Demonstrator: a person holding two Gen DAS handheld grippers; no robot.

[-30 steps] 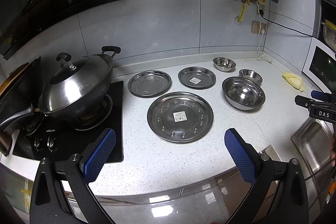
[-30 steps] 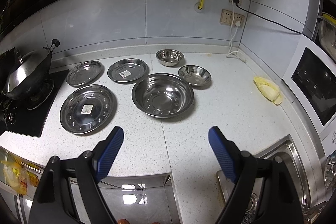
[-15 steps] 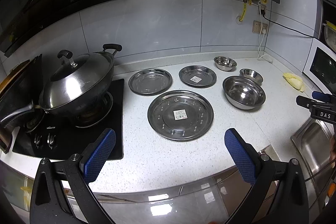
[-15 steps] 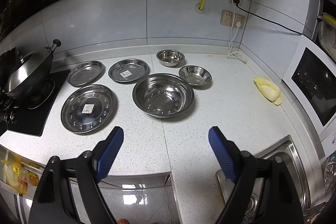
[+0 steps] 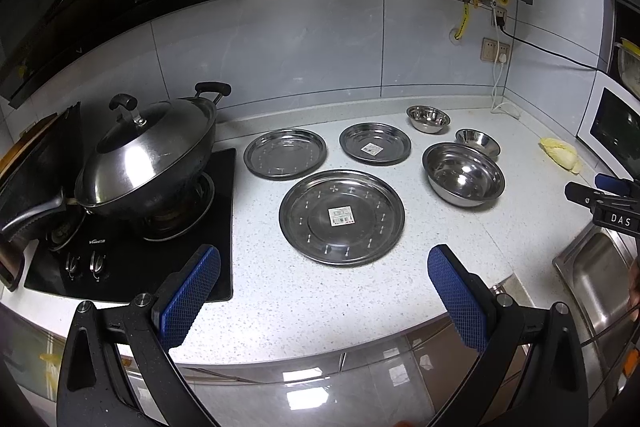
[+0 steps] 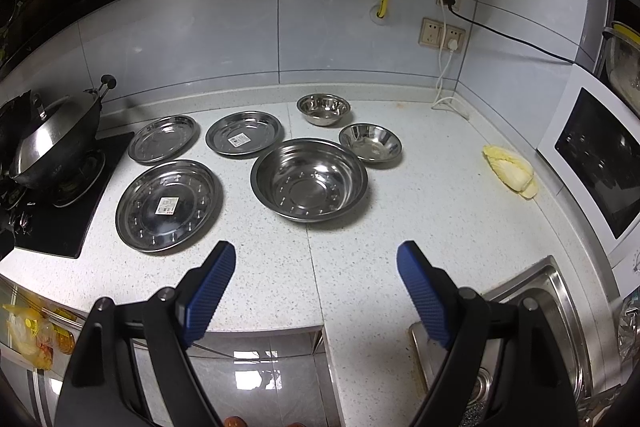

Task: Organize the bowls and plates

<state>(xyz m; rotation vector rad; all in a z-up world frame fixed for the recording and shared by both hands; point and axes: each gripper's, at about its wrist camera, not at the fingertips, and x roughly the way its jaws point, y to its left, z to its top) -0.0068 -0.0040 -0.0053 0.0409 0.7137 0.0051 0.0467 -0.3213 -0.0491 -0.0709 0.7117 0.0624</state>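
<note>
Three steel plates lie flat on the speckled counter (image 5: 304, 291): a large plate (image 5: 342, 217) (image 6: 169, 206) nearest me, a medium plate (image 5: 285, 153) (image 6: 164, 138) behind it to the left, and another medium plate (image 5: 375, 148) (image 6: 244, 139) with a label. A large bowl (image 5: 463, 173) (image 6: 309, 179) stands to their right, with two small bowls (image 5: 428, 119) (image 6: 370, 142) behind it. My left gripper (image 5: 323, 267) hovers open in front of the large plate. My right gripper (image 6: 316, 263) hangs open in front of the large bowl. Both hold nothing.
A lidded wok (image 5: 146, 163) sits on the black hob (image 5: 120, 251) at the left. A cabbage piece (image 6: 510, 171) lies near the microwave (image 6: 600, 163) on the right. A steel sink (image 6: 532, 311) lies at the front right. The right gripper's tip (image 5: 600, 197) shows in the left wrist view.
Both grippers have drifted back and up a little, so the dishes sit slightly lower in view. Nothing on the counter has moved.
</note>
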